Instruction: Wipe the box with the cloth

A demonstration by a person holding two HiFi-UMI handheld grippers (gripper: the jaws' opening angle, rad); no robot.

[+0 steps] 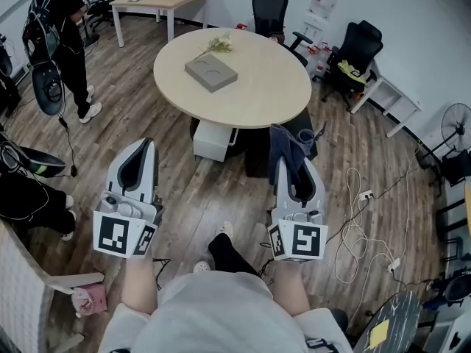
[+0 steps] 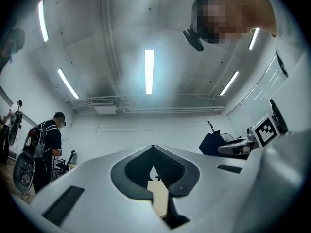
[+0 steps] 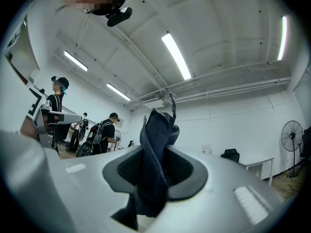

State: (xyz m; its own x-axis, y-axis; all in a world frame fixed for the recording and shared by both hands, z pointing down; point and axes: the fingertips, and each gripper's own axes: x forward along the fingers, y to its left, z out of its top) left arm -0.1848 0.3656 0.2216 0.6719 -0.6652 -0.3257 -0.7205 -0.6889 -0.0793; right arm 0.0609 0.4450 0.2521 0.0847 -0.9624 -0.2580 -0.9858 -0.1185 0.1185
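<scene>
The round bench [image 1: 265, 87] carries a grey box [image 1: 210, 73] left of centre, with a flower sprig [image 1: 218, 45] just beside it toward the far edge.

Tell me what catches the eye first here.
A dark cloth sticks up, pinched in the shut jaws of the right gripper, low in the head view. Beyond it, a grey box sits on the round table beside some flowers. The left gripper is shut and empty.

The left gripper [image 2: 153, 147] is seen tilted up toward the ceiling, its jaws pressed together with nothing between them. Strip lights [image 2: 149, 72] are seen overhead. A person [image 2: 48, 147] with a backpack is shown at the left; at the right, a dark cloth [image 2: 211, 143] is seen at the tip of the right gripper [image 2: 226, 148]
</scene>
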